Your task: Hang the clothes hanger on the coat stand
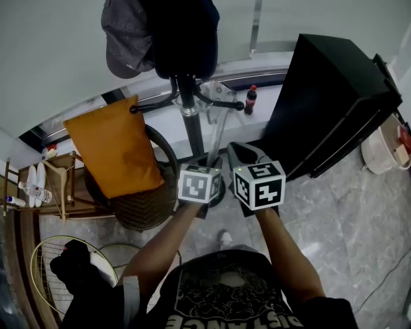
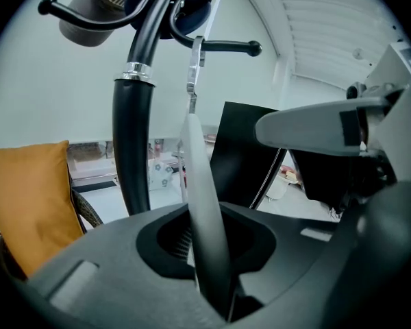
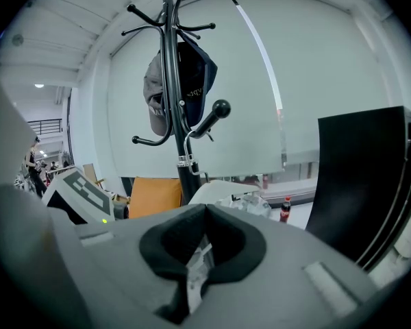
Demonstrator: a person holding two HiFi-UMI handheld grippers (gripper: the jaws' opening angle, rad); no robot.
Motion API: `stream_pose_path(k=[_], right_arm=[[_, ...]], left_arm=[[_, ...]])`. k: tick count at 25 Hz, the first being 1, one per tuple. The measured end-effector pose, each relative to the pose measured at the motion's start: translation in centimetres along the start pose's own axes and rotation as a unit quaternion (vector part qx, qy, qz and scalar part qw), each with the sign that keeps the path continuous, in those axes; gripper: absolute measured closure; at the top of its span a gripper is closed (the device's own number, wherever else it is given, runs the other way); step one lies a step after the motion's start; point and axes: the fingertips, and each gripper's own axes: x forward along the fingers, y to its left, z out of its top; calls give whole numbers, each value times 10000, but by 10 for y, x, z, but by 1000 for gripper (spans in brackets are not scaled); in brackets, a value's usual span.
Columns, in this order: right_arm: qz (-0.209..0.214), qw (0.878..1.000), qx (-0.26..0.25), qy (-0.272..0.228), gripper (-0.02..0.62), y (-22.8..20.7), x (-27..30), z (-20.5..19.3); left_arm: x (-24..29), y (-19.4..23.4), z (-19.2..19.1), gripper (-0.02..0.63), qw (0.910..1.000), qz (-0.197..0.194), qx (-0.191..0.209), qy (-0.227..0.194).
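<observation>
The black coat stand [image 1: 190,125] rises right in front of me, with a grey cap [image 1: 127,29] and a dark garment [image 1: 181,26] on its upper pegs. A pale clothes hanger [image 2: 202,177] runs up from my left gripper [image 2: 209,252], which is shut on its arm. The hanger's metal hook [image 2: 194,60] sits at a lower black peg [image 2: 226,46]; whether it rests on the peg I cannot tell. My right gripper [image 3: 195,266] is shut on a pale part of the hanger. In the head view both grippers [image 1: 207,166] [image 1: 236,157] are side by side under the pegs.
An orange cushion [image 1: 116,146] leans on a wicker chair left of the stand. A tall black cabinet [image 1: 329,108] stands to the right, with a cola bottle [image 1: 250,99] on the sill behind. A wooden rack [image 1: 55,184] is at far left, a white bucket [image 1: 383,149] at far right.
</observation>
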Motion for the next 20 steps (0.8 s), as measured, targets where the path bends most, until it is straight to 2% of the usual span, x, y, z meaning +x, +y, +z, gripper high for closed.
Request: stream_pose_path(k=[11,20], right_arm=[[109,9999,58,-5,595,13,1,-3],[103,9998,105,-93,595,21,-5,0]], left_arm=[[-12,5,-1,518,10000,42,43,-36],[-31,6,14,491,9990,126,166,-384]])
